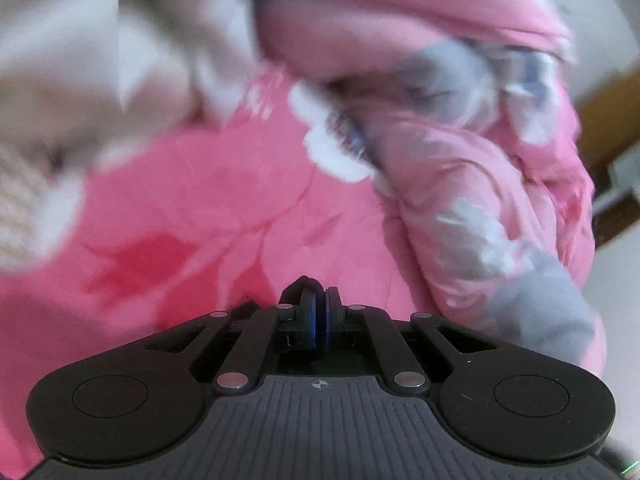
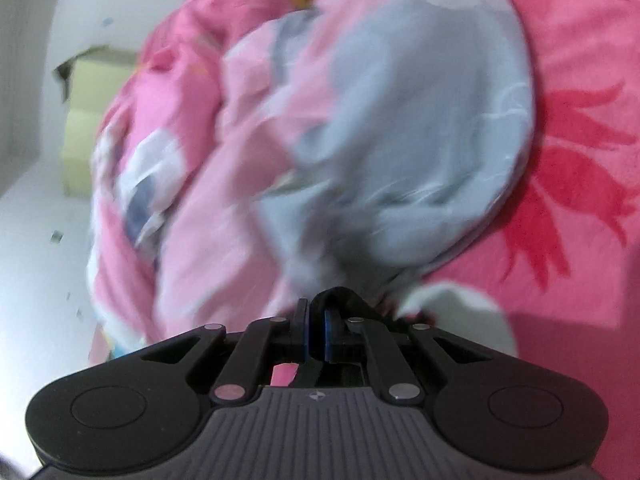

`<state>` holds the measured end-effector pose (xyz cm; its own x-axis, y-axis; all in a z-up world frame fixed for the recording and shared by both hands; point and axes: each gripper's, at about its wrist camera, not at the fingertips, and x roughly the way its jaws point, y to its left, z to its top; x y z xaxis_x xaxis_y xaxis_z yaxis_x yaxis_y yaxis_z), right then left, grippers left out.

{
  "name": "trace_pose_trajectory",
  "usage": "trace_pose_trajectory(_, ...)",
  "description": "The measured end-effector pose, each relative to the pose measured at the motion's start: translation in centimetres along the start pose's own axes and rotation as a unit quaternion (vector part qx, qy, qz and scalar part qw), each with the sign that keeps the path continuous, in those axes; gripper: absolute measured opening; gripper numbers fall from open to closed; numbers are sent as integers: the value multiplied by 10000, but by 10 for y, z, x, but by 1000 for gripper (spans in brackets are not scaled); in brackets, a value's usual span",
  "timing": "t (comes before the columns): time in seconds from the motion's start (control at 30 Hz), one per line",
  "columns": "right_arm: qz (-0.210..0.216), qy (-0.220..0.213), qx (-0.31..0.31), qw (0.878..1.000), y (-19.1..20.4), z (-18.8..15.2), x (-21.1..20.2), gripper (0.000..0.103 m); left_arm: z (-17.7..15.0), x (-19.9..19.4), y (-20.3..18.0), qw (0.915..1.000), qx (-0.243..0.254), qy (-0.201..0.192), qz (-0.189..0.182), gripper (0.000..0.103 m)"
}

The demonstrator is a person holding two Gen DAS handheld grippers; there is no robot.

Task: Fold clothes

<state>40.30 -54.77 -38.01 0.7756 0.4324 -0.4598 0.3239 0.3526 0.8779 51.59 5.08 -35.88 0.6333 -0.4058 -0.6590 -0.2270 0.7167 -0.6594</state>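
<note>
1. Dark cloth (image 1: 306, 286), seemingly the garment in hand, bunched right at the tips of both tools at six o'clock in each wrist view; the rest of it hidden beneath the gripper bodies
2. Left gripper (image 1: 320, 312) clenched, blue pads almost meeting, apparently nipping an edge of that dark cloth
3. Right gripper (image 2: 316, 320) likewise clenched, with a fold of the same cloth (image 2: 340, 296) draped over its right-hand finger
4. Below, a pink bedsheet (image 1: 200, 220) with a red floral print, serving as the folding surface
5. At two o'clock in the left view, a heaped pink quilt (image 1: 480, 180) with grey and white patches; at twelve o'clock in the right view
6. At ten o'clock in the left view, a pale fleece garment (image 1: 100, 60) and a cream knit (image 1: 16, 208), blurred, probably waiting their turn
7. Likely step: carrying a pinched garment toward the sheet for spreading
8. Next move, as a guess: keep both grips firm, hold the edge taut between the tools, lay it on bare sheet clear of quilt and pile
</note>
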Motion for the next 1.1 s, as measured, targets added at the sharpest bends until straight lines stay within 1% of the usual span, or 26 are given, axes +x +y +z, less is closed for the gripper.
trace_pose_trajectory(0.03, -74, 51, 198, 9998, -11, 4, 8, 10, 2, 10, 12, 9990, -413, 147, 10, 9)
trace_pose_trajectory(0.1, -199, 123, 516, 9984, -28, 8, 18, 17, 2, 23, 35, 9920, -1225, 314, -13, 10)
trace_pose_trajectory(0.13, -247, 140, 633, 9976, -35, 8, 20, 19, 1, 21, 42, 9884, -1485, 287, -135, 14)
trace_pose_trajectory(0.17, -296, 157, 749, 9966, -41, 8, 23, 27, 1, 17, 45, 9861, -1631, 223, -230, 19)
trace_pose_trajectory(0.2, -300, 104, 732, 9968, -42, 8, 19, 39, 1, 11, 45, 9862, -1628, 143, -282, 31)
trace_pose_trajectory(0.23, -303, 48, 710, 9970, -43, 8, 16, 44, 2, 5, 45, 9861, -1625, 62, -335, 41)
trace_pose_trajectory(0.27, -310, -31, 658, 9973, -43, 8, 11, 49, 3, -1, 45, 9861, -1617, -6, -371, 44)
trace_pose_trajectory(0.3, -326, -61, 628, 9975, -42, 9, 6, 49, 6, -8, 45, 9863, -1602, -56, -382, 49)
trace_pose_trajectory(0.37, -363, -126, 584, 9976, -42, 11, -4, 49, 11, -22, 45, 9866, -1572, -156, -405, 50)
trace_pose_trajectory(0.43, -428, -68, 530, 9977, -41, 12, -12, 49, 14, -39, 45, 9873, -1506, -242, -436, 50)
trace_pose_trajectory(0.5, -411, 112, 420, 9982, -34, 7, -22, 50, 13, -62, 45, 9900, -1320, -255, -436, 51)
trace_pose_trajectory(0.57, -373, 347, 355, 9981, -27, -1, -32, 50, 7, -88, 44, 9937, -1052, -162, -349, 54)
trace_pose_trajectory(0.6, -362, 466, 392, 9975, -26, -9, -38, 51, 1, -102, 45, 9953, -932, -101, -247, 56)
trace_pose_trajectory(0.67, -251, 805, 494, 9952, -22, -27, -50, 51, -16, -128, 46, 9974, -716, 25, -35, 56)
trace_pose_trajectory(0.7, -189, 985, 547, 9935, -19, -38, -56, 51, -28, -141, 50, 9978, -661, 59, 10, 59)
trace_pose_trajectory(0.73, -139, 1144, 636, 9913, -17, -51, -63, 51, -40, -151, 55, 9977, -661, 112, 49, 60)
trace_pose_trajectory(0.8, -32, 1429, 858, 9860, -15, -80, -77, 53, -69, -164, 69, 9960, -846, 276, 84, 60)
trace_pose_trajectory(0.87, -67, 1621, 1112, 9805, -17, -110, -88, 54, -95, -164, 81, 9924, -1125, 503, 55, 60)
trace_pose_trajectory(0.93, -278, 1700, 1382, 9753, -24, -140, -95, 55, -118, -157, 90, 9880, -1377, 692, 36, 60)
trace_pose_trajectory(0.97, -389, 1728, 1542, 9720, -29, -154, -97, 55, -125, -152, 93, 9870, -1438, 716, 47, 60)
trace_pose_trajectory(1.07, -696, 1726, 1901, 9640, -48, -184, -90, 55, -136, -138, 96, 9881, -1421, 586, 26, 60)
trace_pose_trajectory(1.1, -764, 1660, 1972, 9632, -53, -188, -86, 55, -139, -133, 97, 9884, -1415, 543, 18, 60)
